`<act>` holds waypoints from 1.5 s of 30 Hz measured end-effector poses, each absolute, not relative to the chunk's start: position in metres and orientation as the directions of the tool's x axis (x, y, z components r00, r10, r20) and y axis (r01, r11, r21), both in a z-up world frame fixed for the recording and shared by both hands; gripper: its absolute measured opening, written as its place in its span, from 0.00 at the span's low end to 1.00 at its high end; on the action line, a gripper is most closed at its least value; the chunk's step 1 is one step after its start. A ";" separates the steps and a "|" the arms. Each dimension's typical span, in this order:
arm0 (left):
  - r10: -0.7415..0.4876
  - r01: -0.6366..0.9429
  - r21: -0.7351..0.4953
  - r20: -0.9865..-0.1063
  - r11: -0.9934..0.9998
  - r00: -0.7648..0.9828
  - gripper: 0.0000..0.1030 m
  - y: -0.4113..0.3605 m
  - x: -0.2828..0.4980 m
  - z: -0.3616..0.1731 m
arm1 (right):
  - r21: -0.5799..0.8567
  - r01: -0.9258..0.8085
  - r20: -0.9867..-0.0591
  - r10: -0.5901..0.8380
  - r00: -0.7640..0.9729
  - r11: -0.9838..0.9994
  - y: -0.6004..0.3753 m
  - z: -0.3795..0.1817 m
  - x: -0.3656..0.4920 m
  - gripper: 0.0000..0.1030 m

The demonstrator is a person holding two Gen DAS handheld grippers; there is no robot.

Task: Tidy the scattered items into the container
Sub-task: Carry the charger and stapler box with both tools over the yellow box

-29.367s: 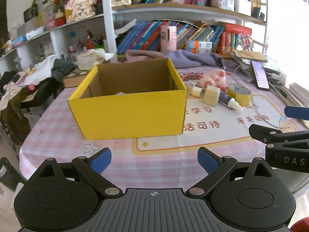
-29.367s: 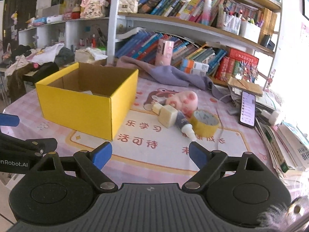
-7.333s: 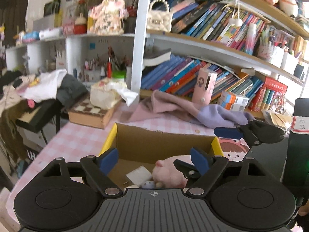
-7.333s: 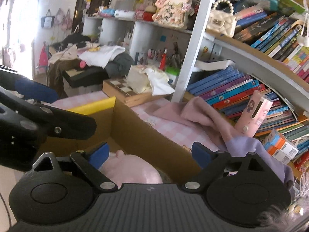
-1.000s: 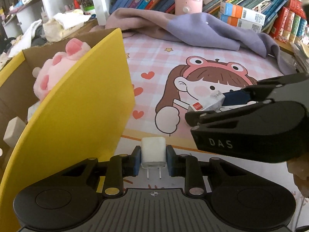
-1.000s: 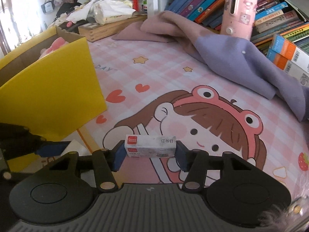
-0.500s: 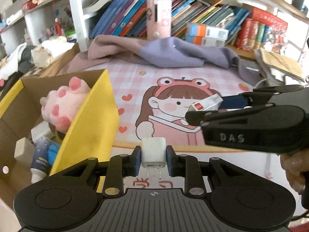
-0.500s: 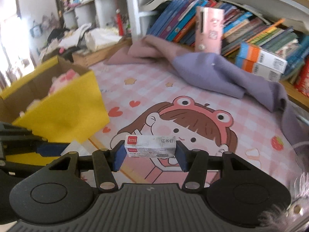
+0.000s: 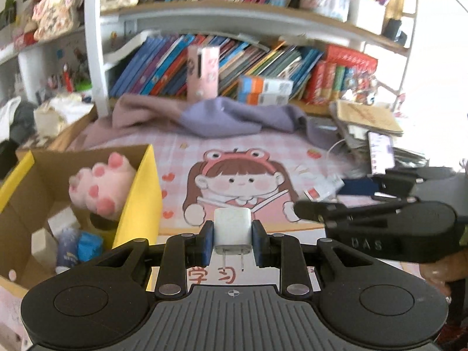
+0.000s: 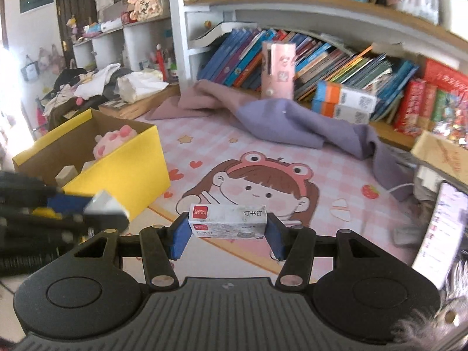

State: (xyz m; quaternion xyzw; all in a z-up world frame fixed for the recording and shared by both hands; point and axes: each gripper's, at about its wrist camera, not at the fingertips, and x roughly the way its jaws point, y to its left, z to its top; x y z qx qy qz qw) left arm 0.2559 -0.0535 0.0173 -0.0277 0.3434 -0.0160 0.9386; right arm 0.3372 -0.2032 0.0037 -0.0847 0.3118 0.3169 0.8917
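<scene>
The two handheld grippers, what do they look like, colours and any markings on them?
Both are black plastic. The left gripper has a ribbed grey-black body, two round side discs, linkage arms with silver rivets, and blue pads on its fingers. The right gripper looks the same from its own camera; seen from the left wrist, its side bears raised letters reading DAS.

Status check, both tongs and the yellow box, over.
Left tongs shut on white charger. Right tongs shut on staple box. Yellow box open, nothing in the way.
</scene>
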 end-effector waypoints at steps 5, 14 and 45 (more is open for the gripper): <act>-0.097 0.073 -0.063 -0.629 0.995 0.772 0.24 -0.050 0.234 0.018 | 0.085 -0.540 -0.620 0.468 0.630 0.838 -0.212 0.002 0.310 0.50; -0.145 0.109 -0.095 -0.624 0.989 0.768 0.24 -0.023 0.175 0.016 | 0.037 -0.469 -0.621 0.388 0.680 0.882 -0.208 0.006 0.249 0.50; -0.097 -0.031 -0.178 -0.664 0.984 0.741 0.24 0.084 0.026 -0.007 | 0.008 -0.607 -0.692 0.442 0.570 0.795 -0.097 -0.008 0.068 0.50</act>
